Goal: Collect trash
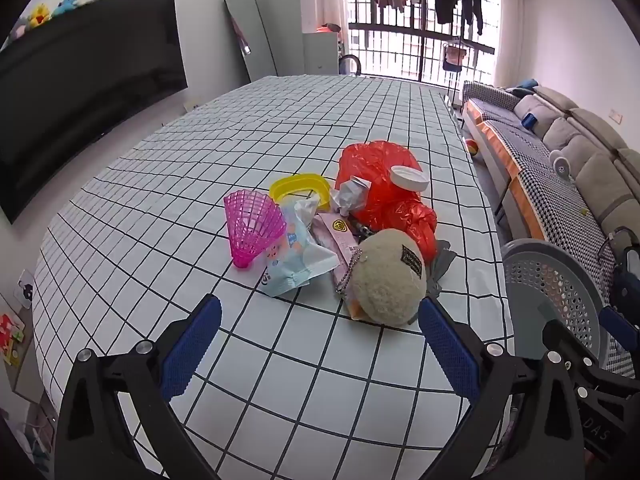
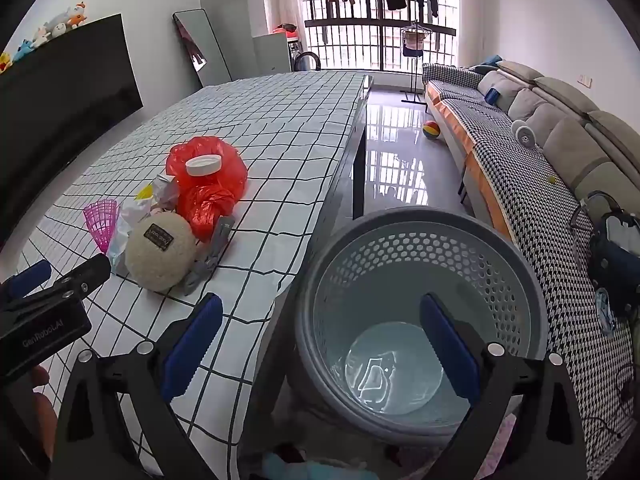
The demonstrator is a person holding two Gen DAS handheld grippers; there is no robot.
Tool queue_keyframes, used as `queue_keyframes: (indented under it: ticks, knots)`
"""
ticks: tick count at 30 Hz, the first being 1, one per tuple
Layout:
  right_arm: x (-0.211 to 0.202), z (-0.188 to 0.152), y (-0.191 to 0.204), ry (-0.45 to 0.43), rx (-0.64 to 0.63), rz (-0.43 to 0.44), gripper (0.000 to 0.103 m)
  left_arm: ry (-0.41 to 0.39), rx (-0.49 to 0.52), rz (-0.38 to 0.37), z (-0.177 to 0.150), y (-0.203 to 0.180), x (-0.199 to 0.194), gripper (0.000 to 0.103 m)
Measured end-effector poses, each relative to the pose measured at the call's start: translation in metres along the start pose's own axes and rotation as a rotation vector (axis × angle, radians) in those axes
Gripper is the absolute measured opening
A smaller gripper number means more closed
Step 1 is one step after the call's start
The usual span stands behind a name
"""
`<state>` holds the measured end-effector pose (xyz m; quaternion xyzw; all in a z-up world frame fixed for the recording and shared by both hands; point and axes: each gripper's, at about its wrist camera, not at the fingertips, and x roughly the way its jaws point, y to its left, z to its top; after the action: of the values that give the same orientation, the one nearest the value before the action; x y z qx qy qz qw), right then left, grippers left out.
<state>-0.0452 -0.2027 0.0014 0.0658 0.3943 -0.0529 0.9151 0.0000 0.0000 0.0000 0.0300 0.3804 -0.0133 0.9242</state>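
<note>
A pile of things lies on the checked tablecloth (image 1: 280,360): a red plastic bag (image 1: 380,188) with a white lid (image 1: 409,178) on it, a crumpled paper (image 1: 352,196), a light blue snack wrapper (image 1: 296,252), a pink wrapper (image 1: 338,236), a yellow plastic frame (image 1: 298,188), a pink mesh cup (image 1: 252,228) and a beige plush ball (image 1: 388,276). My left gripper (image 1: 320,344) is open and empty, just short of the plush ball. My right gripper (image 2: 320,340) is open and empty above the grey perforated basket (image 2: 420,264), which stands beside the table.
A grey clip (image 2: 208,256) lies beside the plush ball (image 2: 160,252). The red bag (image 2: 208,184) also shows in the right wrist view. A sofa (image 2: 540,152) runs along the right wall. A TV (image 1: 80,80) hangs at left. A ball (image 2: 431,130) lies on the floor.
</note>
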Motion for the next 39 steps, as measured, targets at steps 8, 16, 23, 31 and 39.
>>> queue_keyframes:
  ticks: [8, 16, 23, 31, 39]
  knots:
    - [-0.0013, 0.0005, -0.0017, -0.004, 0.000, 0.000, 0.094, -0.003, 0.000, -0.002, 0.0028, 0.0013, -0.0001, 0.097]
    - [-0.0016, 0.0000, -0.0001, -0.005, 0.000, 0.002, 0.094, -0.003, 0.002, 0.000, 0.0012, -0.0006, -0.0028, 0.097]
    - [-0.0032, 0.0007, 0.0017, -0.007, -0.007, 0.000, 0.094, -0.007, 0.004, -0.002, 0.0016, -0.0001, -0.0045, 0.097]
    - [-0.0030, 0.0009, 0.0028, -0.008, -0.005, 0.001, 0.094, -0.009, 0.005, 0.002, 0.0012, 0.0000, -0.0051, 0.097]
    - [-0.0047, 0.0017, 0.0025, -0.012, -0.006, 0.002, 0.094, -0.011, 0.004, 0.002, 0.0006, 0.0009, -0.0045, 0.097]
